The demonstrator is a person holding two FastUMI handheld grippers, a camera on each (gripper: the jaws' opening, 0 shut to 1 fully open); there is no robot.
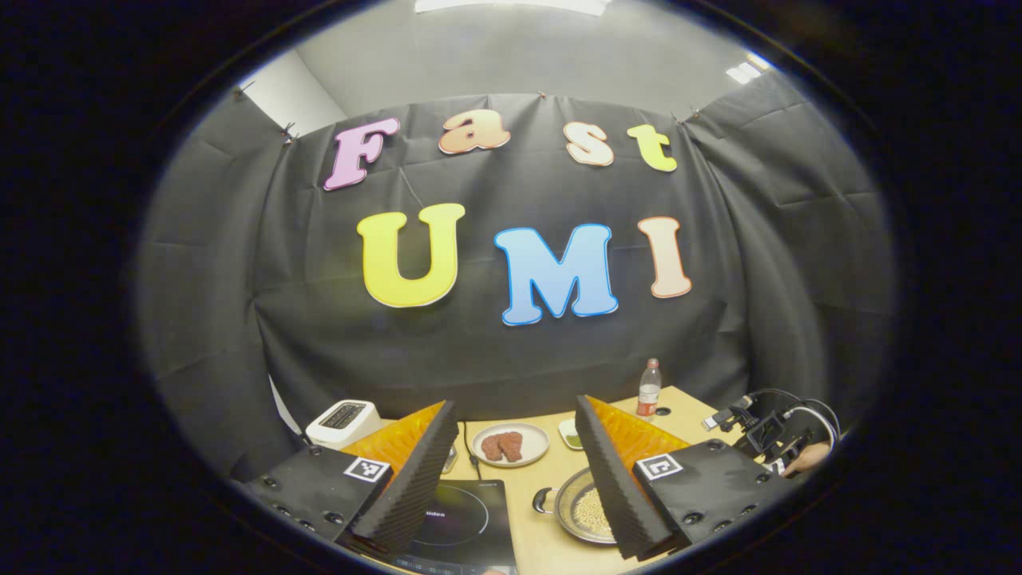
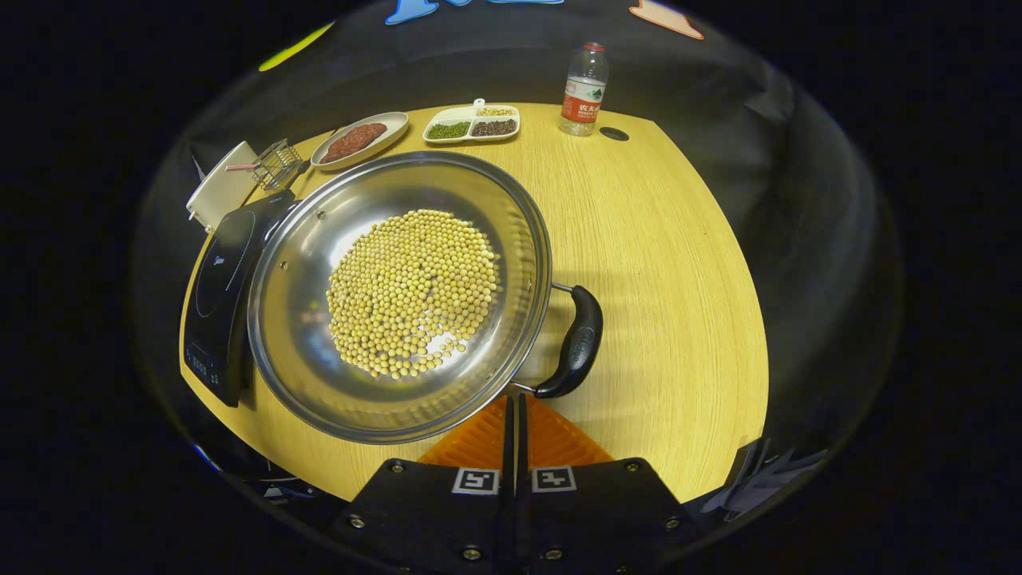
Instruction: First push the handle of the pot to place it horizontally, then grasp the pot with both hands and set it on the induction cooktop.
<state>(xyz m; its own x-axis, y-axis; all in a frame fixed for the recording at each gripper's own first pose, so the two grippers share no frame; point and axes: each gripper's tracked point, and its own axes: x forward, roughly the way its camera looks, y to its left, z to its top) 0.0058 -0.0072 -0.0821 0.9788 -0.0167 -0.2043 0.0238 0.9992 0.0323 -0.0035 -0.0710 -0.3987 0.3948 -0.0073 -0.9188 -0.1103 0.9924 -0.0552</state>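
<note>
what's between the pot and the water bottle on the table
Bare tabletop: in the right gripper view nothing lies between the pot and the water bottle; the divided dish sits off to the side.

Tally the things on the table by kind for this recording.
Cookware, 1: steel pot of yellow beans.
Appliances, 2: black induction cooktop, white toaster.
Dishes, 2: oval plate of red meat, white divided tray.
Bottles, 1: clear water bottle.
Baskets, 1: small wire basket.
Total: 7.
</note>
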